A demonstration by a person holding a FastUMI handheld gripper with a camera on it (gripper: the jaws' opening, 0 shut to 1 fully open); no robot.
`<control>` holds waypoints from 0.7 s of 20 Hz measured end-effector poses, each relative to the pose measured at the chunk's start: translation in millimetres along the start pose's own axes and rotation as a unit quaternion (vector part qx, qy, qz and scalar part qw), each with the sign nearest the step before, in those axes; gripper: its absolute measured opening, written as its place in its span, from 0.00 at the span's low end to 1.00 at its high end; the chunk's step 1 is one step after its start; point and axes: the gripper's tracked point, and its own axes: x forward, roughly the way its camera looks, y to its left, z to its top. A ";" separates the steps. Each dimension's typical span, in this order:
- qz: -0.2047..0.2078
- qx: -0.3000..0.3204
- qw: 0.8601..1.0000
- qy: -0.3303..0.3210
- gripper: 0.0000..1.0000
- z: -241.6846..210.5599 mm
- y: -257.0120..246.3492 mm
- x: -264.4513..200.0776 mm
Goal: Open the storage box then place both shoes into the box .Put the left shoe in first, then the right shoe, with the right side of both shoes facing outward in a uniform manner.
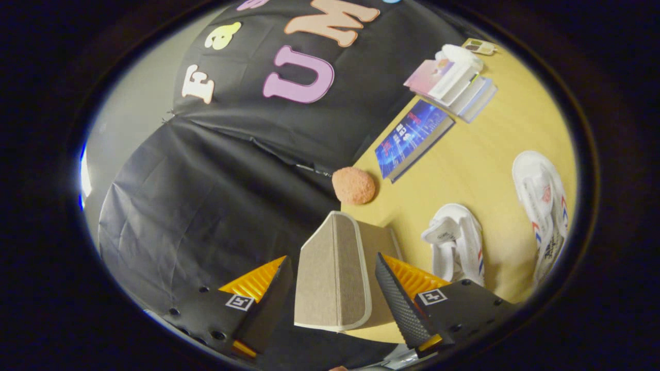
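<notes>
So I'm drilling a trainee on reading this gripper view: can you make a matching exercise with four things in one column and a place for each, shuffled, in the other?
Things:
1. storage box
2. fuzzy orange ball
3. blue book
4. stack of books

Places:
A. lying alone on the table, between the ball and the stack
B. farthest away, with a white object on top
C. between the fingers of the open hand-held gripper
D. at the table's edge by the black cloth, just beyond the box

Pairs: 1-C, 2-D, 3-A, 4-B
</notes>
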 end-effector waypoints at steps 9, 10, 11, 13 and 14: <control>-0.005 0.029 0.994 0.101 0.98 -55.1 -19.6 48.9; -0.008 0.030 0.994 0.109 0.98 -57.8 -21.8 52.0; -0.011 0.031 0.993 0.117 0.98 -61.3 -25.8 53.1; -0.011 0.033 0.990 0.135 0.98 -69.9 -31.2 57.1; -0.008 0.038 0.989 0.143 0.98 -72.5 -32.3 60.1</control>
